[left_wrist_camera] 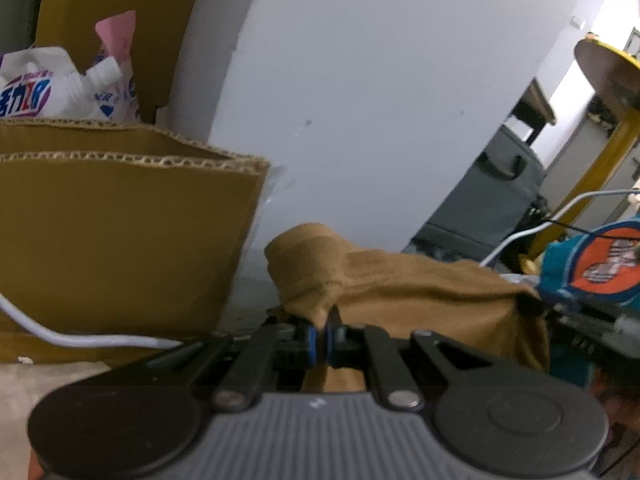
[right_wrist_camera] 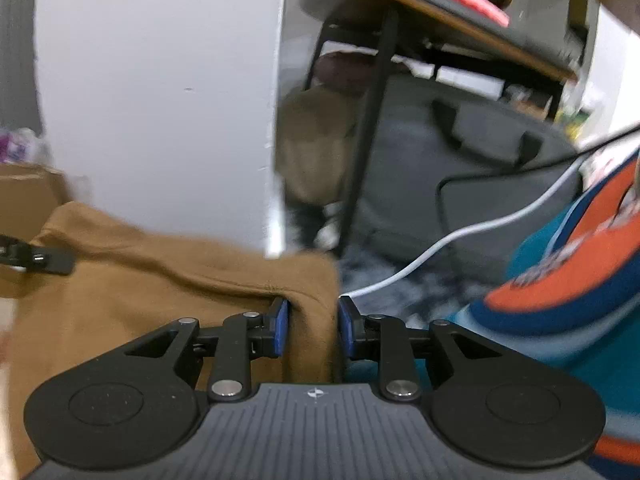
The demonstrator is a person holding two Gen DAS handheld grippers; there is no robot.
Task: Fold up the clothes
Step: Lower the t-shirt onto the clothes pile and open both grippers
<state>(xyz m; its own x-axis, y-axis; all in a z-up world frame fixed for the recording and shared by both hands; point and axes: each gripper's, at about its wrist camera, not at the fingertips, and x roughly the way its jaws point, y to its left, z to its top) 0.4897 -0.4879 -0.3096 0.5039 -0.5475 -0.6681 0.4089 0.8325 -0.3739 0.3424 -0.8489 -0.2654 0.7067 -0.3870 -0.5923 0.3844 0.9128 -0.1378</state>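
Tan cloth (left_wrist_camera: 400, 280) filled the near middle of both views, a soft brown garment bunched into a ridge and stretched between my two claws. My left claw (left_wrist_camera: 322, 330) had its blue pads nearly together, pinching a small fold of that cloth at its left corner; the fabric rose from the pinch in a hump. My right claw (right_wrist_camera: 312, 322) stood with its blue pads (right_wrist_camera: 280, 326) apart, a thick edge of the garment running between them; the left pad lay against the cloth, while the right pad seemed to stand just clear of it, so I could not call that a firm hold.

To the right of the garment lay a teal jersey (right_wrist_camera: 580, 280) with an orange and navy crest; its lettering was too blurred to read. A white cable (right_wrist_camera: 460, 236) curved over it.

On the far left stood a corrugated cardboard box (left_wrist_camera: 120, 232), and behind it white plastic bags (left_wrist_camera: 44, 92) printed in purple and blue lettering that I could not make out. A white wall panel (left_wrist_camera: 360, 100) rose behind the cloth. Farther right sat a dark grey bag (right_wrist_camera: 460, 152) with handles beneath a black-framed table (right_wrist_camera: 460, 28), and a yellow post (left_wrist_camera: 600, 168) stood at the far right.
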